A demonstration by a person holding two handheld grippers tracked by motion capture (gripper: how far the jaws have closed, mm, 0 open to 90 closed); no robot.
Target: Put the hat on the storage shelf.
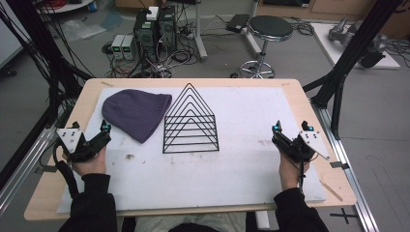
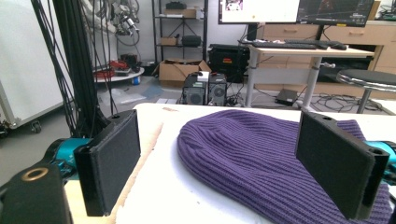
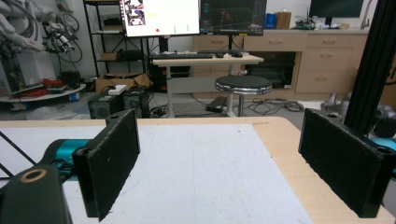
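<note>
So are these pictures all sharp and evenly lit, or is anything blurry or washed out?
High view: even, soft light, only faint shadows under the wire rack. Left gripper view: the purple beanie is fairly sharp, the near jaws soft, the window at far left washed out. Right gripper view: the monitor glares white; the jaws look slightly blurred.

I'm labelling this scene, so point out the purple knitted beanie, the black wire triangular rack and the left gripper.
purple knitted beanie point(image 1: 136, 112), high view, ribbed middle.
black wire triangular rack point(image 1: 190, 122), high view, central wires.
left gripper point(image 1: 105, 129), high view, between fingertips.
</note>
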